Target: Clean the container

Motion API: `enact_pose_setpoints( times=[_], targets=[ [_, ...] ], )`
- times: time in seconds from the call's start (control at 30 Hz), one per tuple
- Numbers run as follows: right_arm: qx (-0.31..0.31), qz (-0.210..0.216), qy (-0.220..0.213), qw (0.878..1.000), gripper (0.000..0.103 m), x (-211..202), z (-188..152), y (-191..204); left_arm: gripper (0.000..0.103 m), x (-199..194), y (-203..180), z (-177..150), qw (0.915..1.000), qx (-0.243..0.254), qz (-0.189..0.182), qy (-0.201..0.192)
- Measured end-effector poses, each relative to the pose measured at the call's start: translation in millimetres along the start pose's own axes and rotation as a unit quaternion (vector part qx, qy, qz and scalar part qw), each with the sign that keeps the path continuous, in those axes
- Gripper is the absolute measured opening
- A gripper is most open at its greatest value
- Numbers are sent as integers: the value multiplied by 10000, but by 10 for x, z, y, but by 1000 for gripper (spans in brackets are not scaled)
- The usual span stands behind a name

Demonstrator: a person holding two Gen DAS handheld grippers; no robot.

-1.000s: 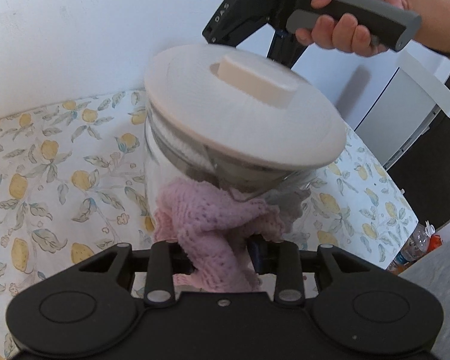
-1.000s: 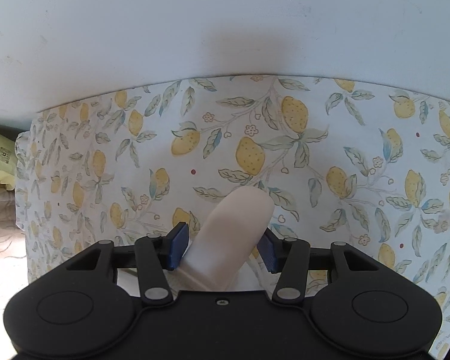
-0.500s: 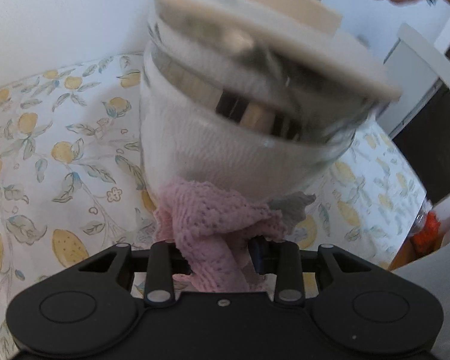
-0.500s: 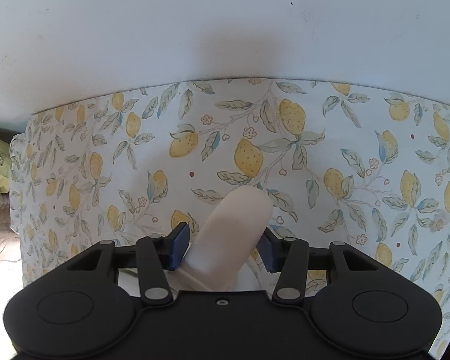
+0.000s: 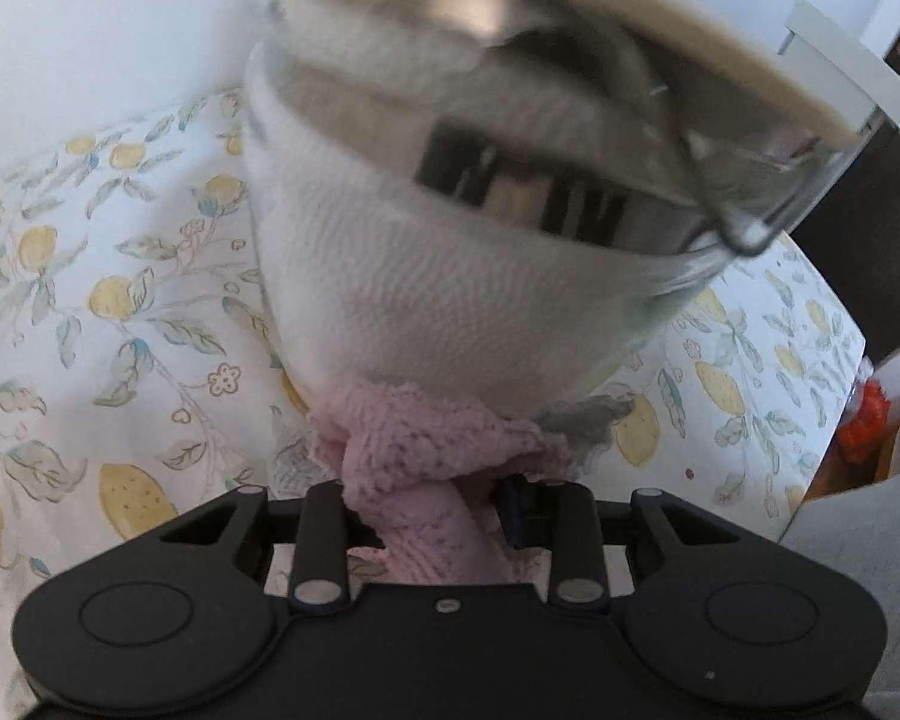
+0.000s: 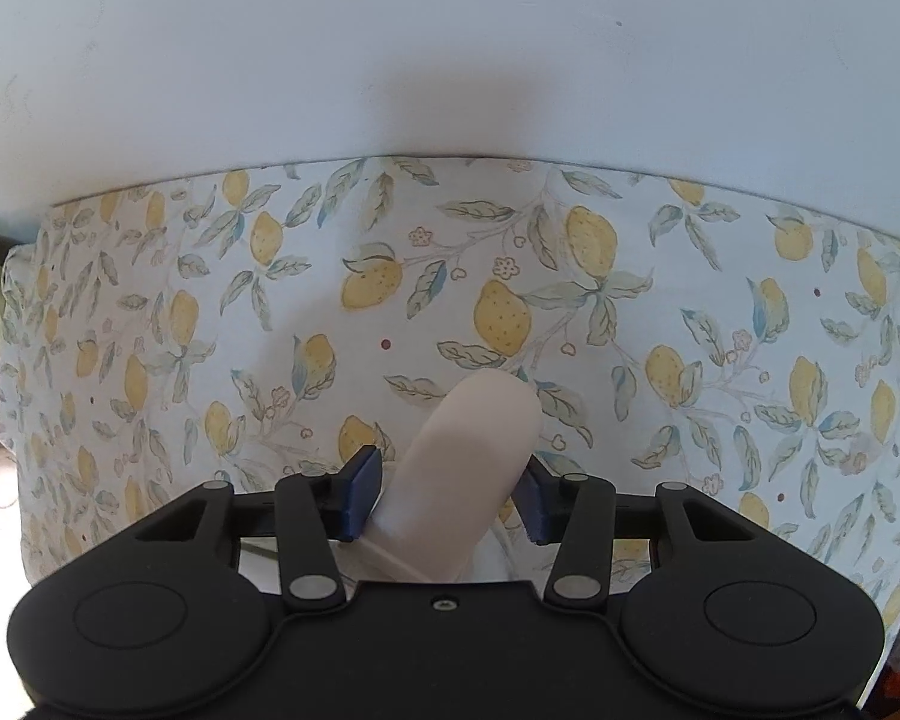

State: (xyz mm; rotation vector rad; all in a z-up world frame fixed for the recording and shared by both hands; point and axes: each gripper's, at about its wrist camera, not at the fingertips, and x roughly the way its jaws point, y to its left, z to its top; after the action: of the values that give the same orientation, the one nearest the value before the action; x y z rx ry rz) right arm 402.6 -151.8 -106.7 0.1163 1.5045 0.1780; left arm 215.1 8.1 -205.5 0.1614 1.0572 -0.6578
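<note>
Left wrist view showed the left gripper squeezed tight on a pink cloth — pressed against the glass container, which hung tilted over the lemon tablecloth. Right wrist view showed the right gripper closed on the container's cream lid knob — above the tablecloth.

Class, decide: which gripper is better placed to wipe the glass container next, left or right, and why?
Left. The left gripper grips the pink cloth, bunched right at the glass container. The right gripper is occupied holding the lid's cream knob.
</note>
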Motion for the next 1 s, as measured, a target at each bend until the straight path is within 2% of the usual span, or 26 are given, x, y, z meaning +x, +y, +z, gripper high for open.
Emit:
enact_pose_setpoints(
  times=[0.13, 0.57, 1.0],
  targets=[
    [-275, -106, -48, 9996, 52, -14, -28, 143, 30, -156, 12, -6, 10000, -65, 24, -56],
    [-1065, -193, -167, 9940, 49, 18, -42, 532, 30, -550, -54, 60, 9992, 288, 179, -223],
    [-1961, -389, -76, 9798, 49, 141, -68, 961, 31, -694, -28, 50, 9988, 379, 137, -293]
  ],
)
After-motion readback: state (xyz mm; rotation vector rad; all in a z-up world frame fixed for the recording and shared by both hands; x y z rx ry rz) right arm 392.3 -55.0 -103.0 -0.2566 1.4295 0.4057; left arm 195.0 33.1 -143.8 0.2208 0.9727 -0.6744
